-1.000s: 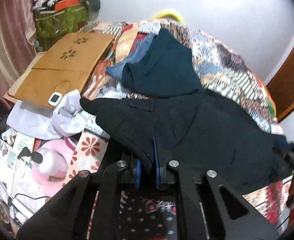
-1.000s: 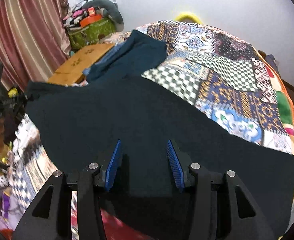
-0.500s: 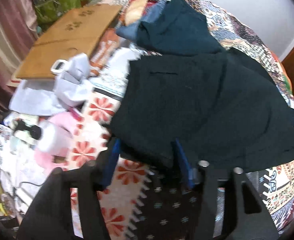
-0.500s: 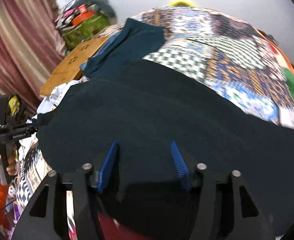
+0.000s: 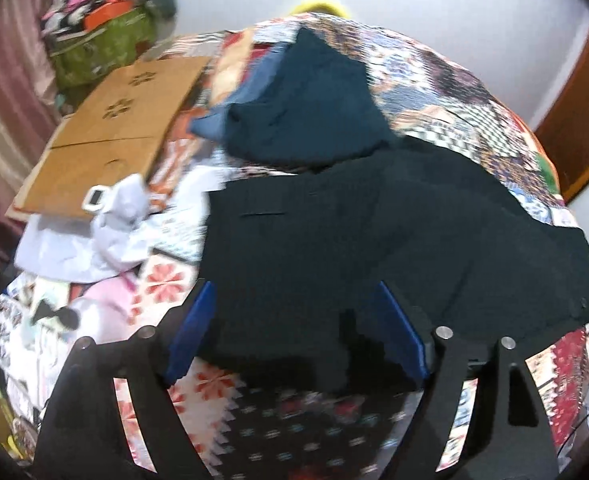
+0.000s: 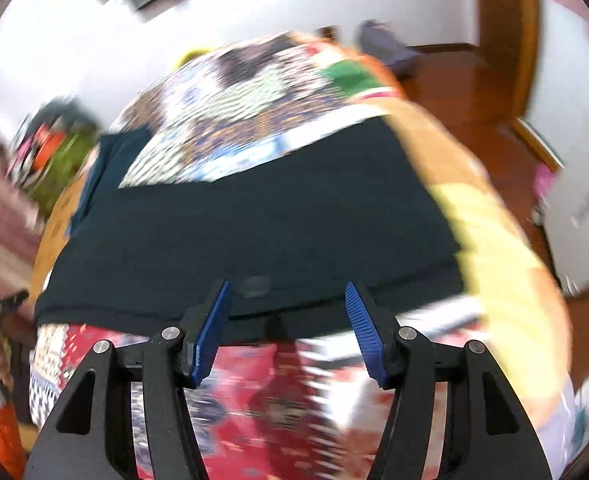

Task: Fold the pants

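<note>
Dark pants [image 5: 374, 240] lie spread flat across the patterned bedspread [image 5: 454, 92]. In the left wrist view my left gripper [image 5: 294, 332] is open, its blue pads on either side of the pants' near edge, holding nothing. In the right wrist view the pants [image 6: 254, 220] stretch as a wide dark band across the bed. My right gripper [image 6: 286, 328] is open and empty, just short of their near edge. This view is motion-blurred.
A teal garment [image 5: 314, 108] lies on blue cloth beyond the pants. A brown cardboard sheet [image 5: 114, 128], white cloth [image 5: 118, 220] and a pink item [image 5: 102, 308] sit at the left. Green bag [image 5: 102, 44] at the back. Wooden floor [image 6: 474, 100] and a door frame on the right.
My left gripper let go of the pants' edge and opened. The pants now lie flat. My right gripper pulled back toward the near edge and swung right.
</note>
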`<move>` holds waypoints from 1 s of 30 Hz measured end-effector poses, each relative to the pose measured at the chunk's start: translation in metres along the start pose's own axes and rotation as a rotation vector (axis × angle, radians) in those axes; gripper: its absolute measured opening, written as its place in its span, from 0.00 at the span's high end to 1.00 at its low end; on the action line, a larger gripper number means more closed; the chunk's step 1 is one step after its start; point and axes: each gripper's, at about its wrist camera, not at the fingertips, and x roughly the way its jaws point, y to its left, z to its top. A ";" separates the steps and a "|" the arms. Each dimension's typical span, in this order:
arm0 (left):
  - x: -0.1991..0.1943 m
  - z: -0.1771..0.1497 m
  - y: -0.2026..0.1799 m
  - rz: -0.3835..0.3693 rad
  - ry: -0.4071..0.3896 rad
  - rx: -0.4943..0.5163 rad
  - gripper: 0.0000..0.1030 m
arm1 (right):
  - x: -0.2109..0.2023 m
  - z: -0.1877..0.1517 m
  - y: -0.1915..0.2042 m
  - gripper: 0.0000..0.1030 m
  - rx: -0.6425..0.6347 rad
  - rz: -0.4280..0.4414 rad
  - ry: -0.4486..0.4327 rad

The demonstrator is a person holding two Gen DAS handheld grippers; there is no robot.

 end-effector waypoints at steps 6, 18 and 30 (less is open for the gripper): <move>0.028 -0.004 -0.040 -0.053 0.066 0.055 0.19 | 0.003 -0.001 -0.034 0.46 0.129 0.009 -0.015; 0.032 -0.012 -0.033 -0.087 0.075 -0.012 0.12 | 0.016 0.021 -0.035 0.94 0.148 -0.040 -0.088; 0.001 -0.016 -0.035 -0.059 0.023 0.077 0.12 | -0.022 0.015 -0.028 0.95 0.058 -0.083 -0.129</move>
